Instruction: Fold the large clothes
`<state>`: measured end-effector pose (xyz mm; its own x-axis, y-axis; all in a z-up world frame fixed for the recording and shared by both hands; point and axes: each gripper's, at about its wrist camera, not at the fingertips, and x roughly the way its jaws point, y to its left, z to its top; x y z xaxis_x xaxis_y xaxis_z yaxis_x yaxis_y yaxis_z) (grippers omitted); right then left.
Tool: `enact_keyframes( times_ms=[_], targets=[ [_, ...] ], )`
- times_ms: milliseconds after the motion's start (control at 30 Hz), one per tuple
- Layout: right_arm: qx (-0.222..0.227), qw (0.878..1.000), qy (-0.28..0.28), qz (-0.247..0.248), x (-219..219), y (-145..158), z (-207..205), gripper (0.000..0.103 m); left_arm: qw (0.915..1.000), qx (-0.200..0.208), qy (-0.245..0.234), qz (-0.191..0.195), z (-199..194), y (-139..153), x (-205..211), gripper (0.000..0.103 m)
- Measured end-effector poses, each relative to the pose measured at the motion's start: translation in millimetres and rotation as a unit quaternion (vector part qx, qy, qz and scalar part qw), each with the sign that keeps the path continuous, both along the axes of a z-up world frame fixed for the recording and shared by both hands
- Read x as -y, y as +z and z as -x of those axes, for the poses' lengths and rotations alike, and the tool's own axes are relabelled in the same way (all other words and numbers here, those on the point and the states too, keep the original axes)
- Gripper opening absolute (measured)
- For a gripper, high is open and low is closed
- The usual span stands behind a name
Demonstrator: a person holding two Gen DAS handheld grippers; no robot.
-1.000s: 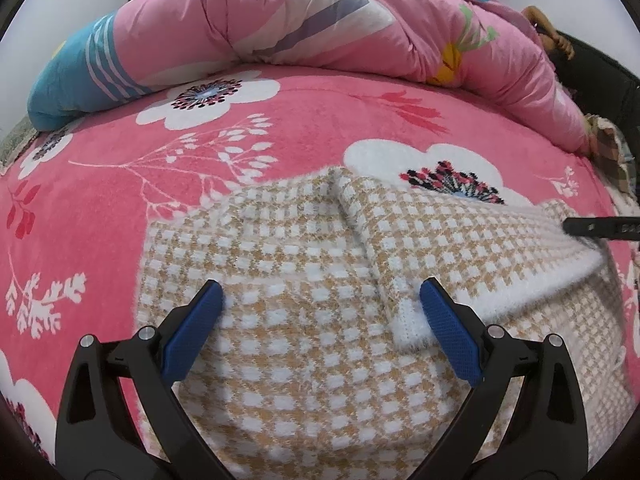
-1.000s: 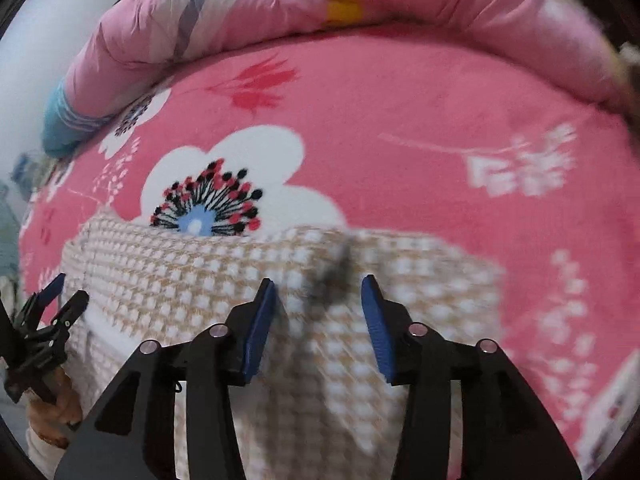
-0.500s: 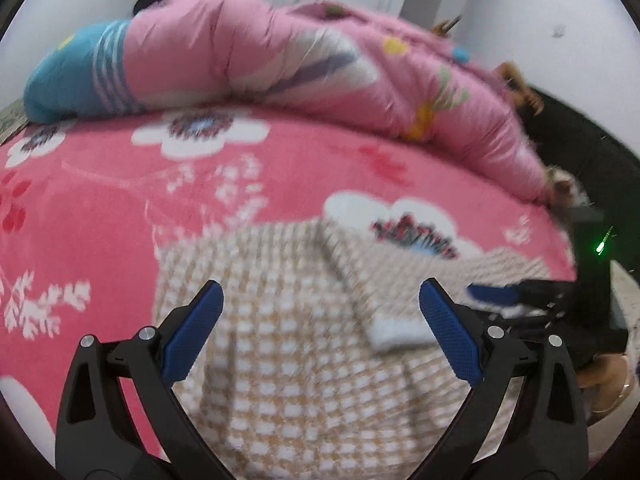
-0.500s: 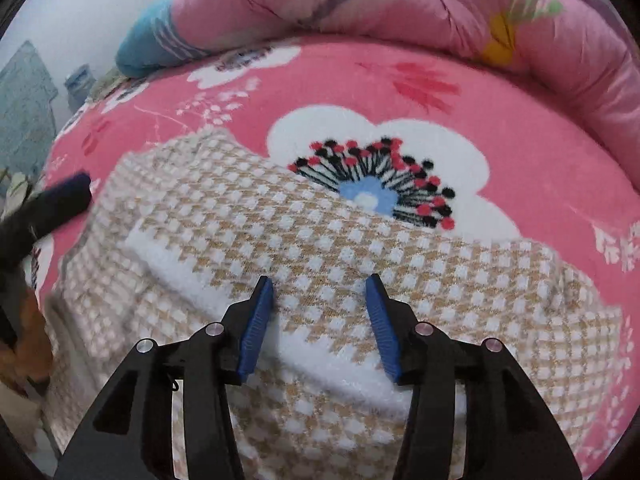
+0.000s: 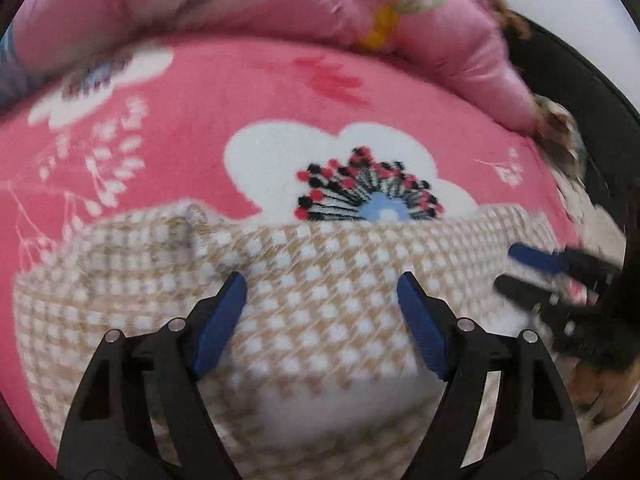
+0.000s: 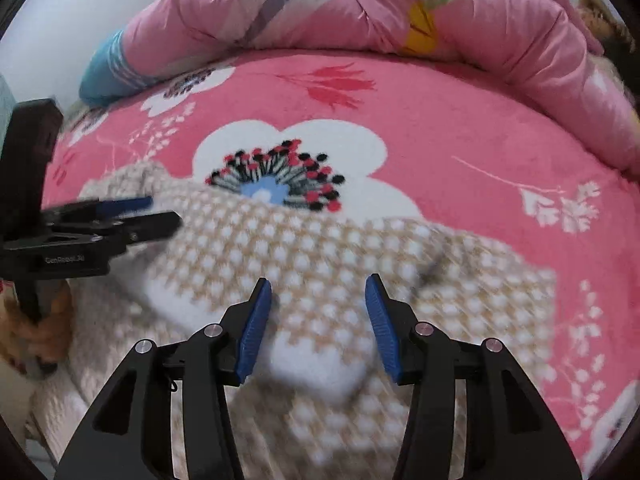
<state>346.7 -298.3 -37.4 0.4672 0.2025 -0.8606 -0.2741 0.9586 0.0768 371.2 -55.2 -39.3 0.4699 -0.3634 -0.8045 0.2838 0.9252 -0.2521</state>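
A beige and white houndstooth knit garment (image 5: 120,280) lies partly folded on the pink flowered bed cover (image 5: 240,92). My left gripper (image 5: 320,280) hovers over its folded layer; the jaws are closing, with knit below them but nothing pinched. A white ribbed band (image 5: 340,404) shows just under it. In the right wrist view my right gripper (image 6: 318,280) stands open about halfway above the same garment (image 6: 320,240), near the white band (image 6: 316,372), with nothing pinched. Each gripper shows in the other's view: the right gripper (image 5: 532,272) and the left gripper (image 6: 160,216).
A rolled pink duvet (image 6: 360,12) with a blue end (image 6: 108,72) runs along the far side of the bed. A person's hand (image 6: 36,332) holds the left gripper at the near left. Dark furniture (image 5: 592,120) stands past the bed's right edge.
The left gripper has shifted right over the folded layer, close to the right gripper, and its jaws have narrowed. The right gripper has moved a little over the garment, its jaws unchanged.
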Motion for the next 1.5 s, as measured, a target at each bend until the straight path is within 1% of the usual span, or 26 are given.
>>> enact_keyframes(
  times_ms=[33,67,100,167,200,233,300,367,433,467,500,533,567,600,700,800,867,900,967,1000,1100,1167,1267,1367,1433,1500],
  targets=[
    [-0.001,1.0,0.003,0.005,2.0,1.2,3.8,0.048,0.9999,-0.005,0.004,-0.009,1.8,-1.1,-3.3,0.082],
    [-0.005,1.0,0.001,0.011,4.5,1.4,6.9,0.061,0.9999,-0.014,0.002,-0.001,3.5,-1.8,-9.2,0.082],
    [-0.015,1.0,-0.012,0.02,7.8,-0.2,7.6,0.067,0.9999,-0.011,0.003,0.002,5.5,0.8,-13.3,0.082],
    [-0.038,0.998,-0.044,0.0,21.5,5.3,10.3,0.067,0.9997,0.012,0.017,-0.012,15.0,12.9,-21.2,0.081],
    [-0.036,0.998,-0.059,-0.002,24.7,13.6,12.3,0.067,0.9994,0.027,0.017,-0.012,21.2,21.0,-23.6,0.081],
    [-0.024,0.998,-0.063,0.0,23.7,20.6,15.0,0.067,0.9989,0.046,0.011,-0.006,28.8,28.7,-25.2,0.08],
    [0.019,0.999,-0.051,0.001,12.5,40.5,23.8,0.067,0.9969,0.079,0.0,-0.003,39.6,43.8,-22.1,0.08],
    [0.039,0.999,-0.037,-0.005,-1.7,47.7,24.5,0.067,0.9951,0.096,-0.022,0.0,47.1,52.5,-12.3,0.081],
    [0.037,0.999,-0.015,-0.007,-22.7,41.4,19.1,0.067,0.9951,0.091,-0.033,-0.019,52.7,46.5,2.4,0.081],
    [0.033,0.999,-0.007,0.0,-29.9,34.2,17.2,0.067,0.996,0.072,-0.039,-0.037,52.1,35.7,12.2,0.081],
    [0.015,1.0,0.003,0.021,-37.8,15.7,13.2,0.067,0.9958,0.042,-0.044,-0.068,50.1,18.2,21.5,0.081],
    [-0.009,0.999,0.006,0.034,-41.1,-0.1,9.5,0.067,0.9938,0.028,-0.046,-0.098,50.5,6.7,26.0,0.083],
    [-0.017,0.999,0.01,0.038,-42.1,-12.8,9.3,0.067,0.9906,0.025,-0.043,-0.127,53.0,-4.0,28.8,0.087],
    [-0.007,0.999,0.011,0.039,-41.8,-13.2,13.0,0.067,0.9921,0.028,-0.036,-0.117,57.3,-3.5,24.5,0.086],
    [-0.009,0.999,-0.008,0.052,-39.5,10.5,33.3,0.067,0.9968,0.018,-0.007,-0.077,69.9,16.9,2.4,0.086],
    [0.005,0.999,-0.008,0.035,-32.5,35.2,62.9,0.069,0.9971,0.047,0.015,-0.057,95.8,43.3,-22.3,0.086],
    [0.022,1.0,-0.009,0.013,-29.5,52.2,91.3,0.081,0.9967,0.061,0.027,-0.047,118.3,57.0,-38.3,0.086],
    [0.028,1.0,-0.008,0.003,-28.7,57.1,99.9,0.086,0.996,0.068,0.036,-0.045,132.6,63.0,-48.0,0.086],
    [0.041,0.999,-0.002,-0.033,-27.5,68.7,131.6,0.09,0.9945,0.082,0.045,-0.046,160.9,68.4,-65.1,0.086],
    [0.042,0.998,0.002,-0.045,-28.2,69.9,140.1,0.09,0.9938,0.087,0.051,-0.046,173.1,70.4,-73.3,0.087],
    [0.029,0.997,0.015,-0.075,-39.3,56.9,173.1,0.09,0.9922,0.09,0.077,-0.04,218.3,62.8,-105.1,0.087],
    [0.022,0.996,0.023,-0.078,-48.6,42.6,183.0,0.09,0.9927,0.081,0.085,-0.029,238.1,55.0,-119.0,0.087],
    [0.004,0.996,0.042,-0.083,-60.8,22.2,203.5,0.09,0.9926,0.083,0.087,-0.015,264.7,42.0,-132.5,0.087],
    [-0.024,0.994,0.052,-0.089,-68.9,1.4,211.9,0.09,0.993,0.079,0.087,0.008,276.4,30.1,-139.8,0.087],
    [-0.024,0.997,0.048,-0.064,-73.1,-8.6,215.5,0.09,0.9928,0.075,0.09,0.026,275.1,23.1,-142.1,0.087],
    [-0.02,0.997,0.052,-0.054,-75.7,-10.0,217.4,0.09,0.9919,0.076,0.097,0.03,268.7,17.6,-144.4,0.087]
  ],
)
